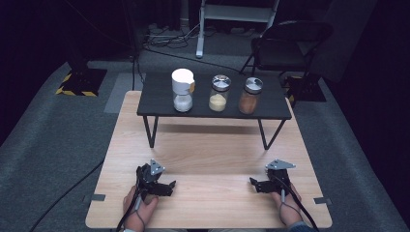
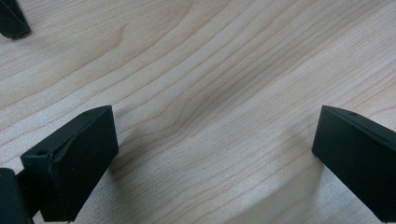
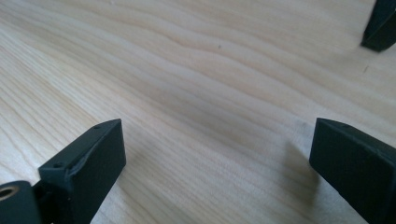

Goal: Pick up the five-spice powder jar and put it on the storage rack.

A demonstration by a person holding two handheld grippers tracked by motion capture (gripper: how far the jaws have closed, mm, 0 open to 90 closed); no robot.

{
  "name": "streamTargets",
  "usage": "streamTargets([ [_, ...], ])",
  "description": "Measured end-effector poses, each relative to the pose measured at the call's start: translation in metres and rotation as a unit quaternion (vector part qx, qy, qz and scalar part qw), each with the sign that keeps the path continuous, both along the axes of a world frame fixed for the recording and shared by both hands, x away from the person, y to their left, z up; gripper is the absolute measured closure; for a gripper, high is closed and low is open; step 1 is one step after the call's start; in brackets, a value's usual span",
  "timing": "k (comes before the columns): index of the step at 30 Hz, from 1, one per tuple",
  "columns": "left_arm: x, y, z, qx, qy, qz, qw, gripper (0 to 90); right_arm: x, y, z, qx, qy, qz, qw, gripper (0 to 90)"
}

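Note:
My left gripper (image 1: 169, 186) lies on the light wooden table (image 1: 208, 154) near its front left, held by a hand, and points toward the middle. In the left gripper view its jaws (image 2: 212, 126) stand wide apart over bare wood, with nothing between them. My right gripper (image 1: 254, 183) lies at the front right, pointing inward toward the left one. Its jaws (image 3: 217, 135) are also spread wide with only wood grain between them. The tip of the other gripper shows far off in each gripper view.
A low black shelf (image 1: 159, 101) on wire legs stands at the table's back. It carries a white-capped jar (image 1: 183, 91), a jar of yellow grains (image 1: 218, 94) and a jar of brown contents (image 1: 250, 95). A folding chair (image 1: 290, 43) and floor cables lie beyond.

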State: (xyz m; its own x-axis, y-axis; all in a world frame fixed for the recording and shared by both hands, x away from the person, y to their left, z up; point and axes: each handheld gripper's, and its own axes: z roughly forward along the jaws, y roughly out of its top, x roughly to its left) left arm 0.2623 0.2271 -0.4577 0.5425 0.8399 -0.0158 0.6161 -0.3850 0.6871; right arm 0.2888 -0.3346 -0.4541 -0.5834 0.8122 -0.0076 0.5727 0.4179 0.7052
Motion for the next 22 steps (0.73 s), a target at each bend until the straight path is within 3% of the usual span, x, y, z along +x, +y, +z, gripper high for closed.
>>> streamTargets([
  [22,0.0000,0.0001,-0.0001,0.000,0.000,0.000,1.0000,0.3,-0.0011,-0.0012,-0.0028,0.001,-0.004,0.002,1.0000,0.0],
])
